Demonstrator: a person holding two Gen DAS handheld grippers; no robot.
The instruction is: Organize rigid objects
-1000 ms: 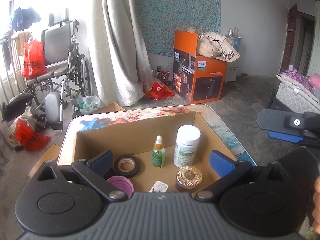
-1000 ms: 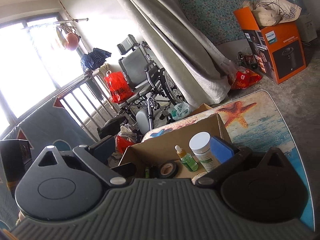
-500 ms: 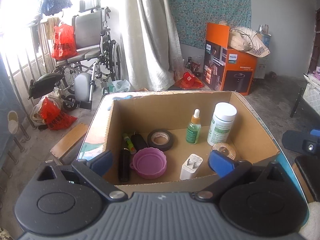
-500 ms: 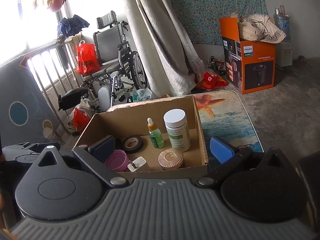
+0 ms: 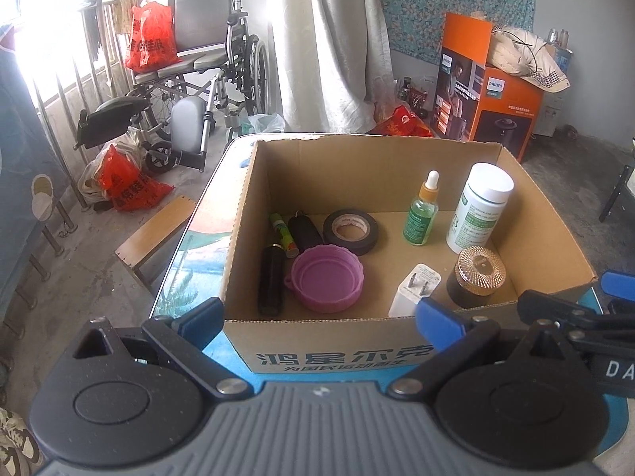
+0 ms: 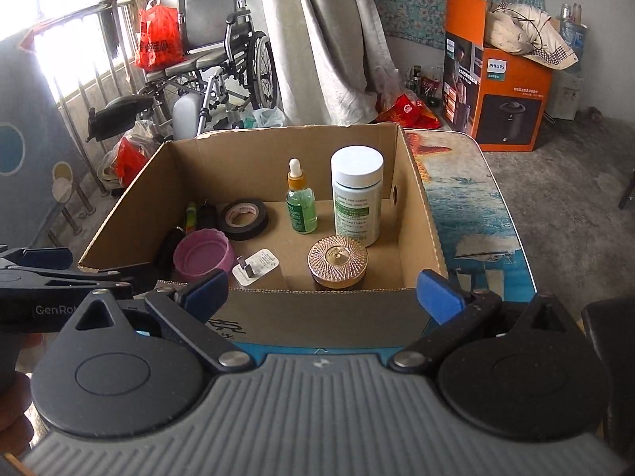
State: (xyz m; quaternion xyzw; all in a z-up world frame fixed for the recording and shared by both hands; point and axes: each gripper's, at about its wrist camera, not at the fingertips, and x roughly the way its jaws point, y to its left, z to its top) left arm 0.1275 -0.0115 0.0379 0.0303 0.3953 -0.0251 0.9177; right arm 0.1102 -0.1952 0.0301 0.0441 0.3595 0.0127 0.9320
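cardboard box (image 5: pixel 329 351) | open-topped | brown | printed front | bottles upright inside

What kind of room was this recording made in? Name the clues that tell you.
Most likely a lived-in room of a home, used partly for storage. A wheelchair stands by the window railing, a long curtain hangs beside a patterned wall cloth, and an appliance carton sits on the bare floor.
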